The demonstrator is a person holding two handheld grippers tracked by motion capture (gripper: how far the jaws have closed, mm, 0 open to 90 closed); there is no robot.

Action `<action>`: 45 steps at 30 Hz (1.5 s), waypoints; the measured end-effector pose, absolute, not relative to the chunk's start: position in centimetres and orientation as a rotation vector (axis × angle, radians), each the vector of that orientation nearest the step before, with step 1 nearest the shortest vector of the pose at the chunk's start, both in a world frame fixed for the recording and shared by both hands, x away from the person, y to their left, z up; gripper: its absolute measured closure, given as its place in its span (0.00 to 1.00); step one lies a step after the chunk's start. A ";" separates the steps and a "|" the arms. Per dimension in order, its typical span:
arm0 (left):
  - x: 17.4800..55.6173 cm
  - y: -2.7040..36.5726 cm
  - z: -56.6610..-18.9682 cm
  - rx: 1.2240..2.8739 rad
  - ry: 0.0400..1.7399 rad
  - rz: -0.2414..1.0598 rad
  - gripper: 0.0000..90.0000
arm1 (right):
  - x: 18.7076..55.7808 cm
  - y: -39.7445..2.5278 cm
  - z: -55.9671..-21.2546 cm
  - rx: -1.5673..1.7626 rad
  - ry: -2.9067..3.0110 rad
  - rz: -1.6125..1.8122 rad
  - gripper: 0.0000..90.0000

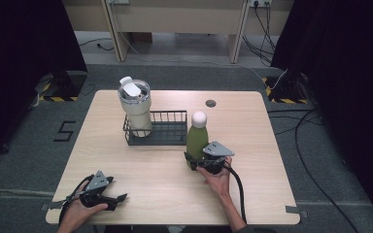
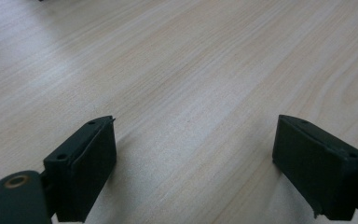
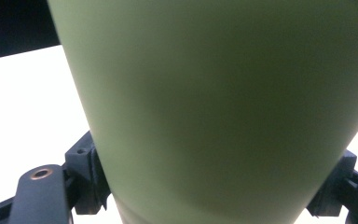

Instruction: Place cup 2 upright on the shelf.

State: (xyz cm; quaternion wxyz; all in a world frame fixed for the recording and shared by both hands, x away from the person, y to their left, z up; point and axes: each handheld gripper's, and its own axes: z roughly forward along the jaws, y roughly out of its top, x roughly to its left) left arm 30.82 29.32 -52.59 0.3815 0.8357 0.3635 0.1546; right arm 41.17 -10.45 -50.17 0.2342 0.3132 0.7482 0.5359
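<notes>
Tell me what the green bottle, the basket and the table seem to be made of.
Bottle: probably metal with a matte green coating; its surface looks even, without gloss. The white cap may be plastic.
Basket: thin dark wire, likely coated metal; open bars show.
Table: pale wood-grain top, perhaps laminate; fine straight grain lines.

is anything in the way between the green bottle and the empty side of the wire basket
Nothing visible. The right gripper clasps the bottle just in front of the basket, whose right half is empty; the tumbler fills the left.
</notes>
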 end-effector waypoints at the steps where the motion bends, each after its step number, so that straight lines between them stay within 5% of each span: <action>1: 30.8 29.3 -52.6 2.133 0.928 0.395 0.14 | 41.1 -10.4 -50.2 0.856 2.051 1.462 0.23; 45: 30.8 29.3 -52.6 2.132 0.933 0.396 0.14 | 42.5 -6.0 -41.6 0.771 2.084 1.548 0.23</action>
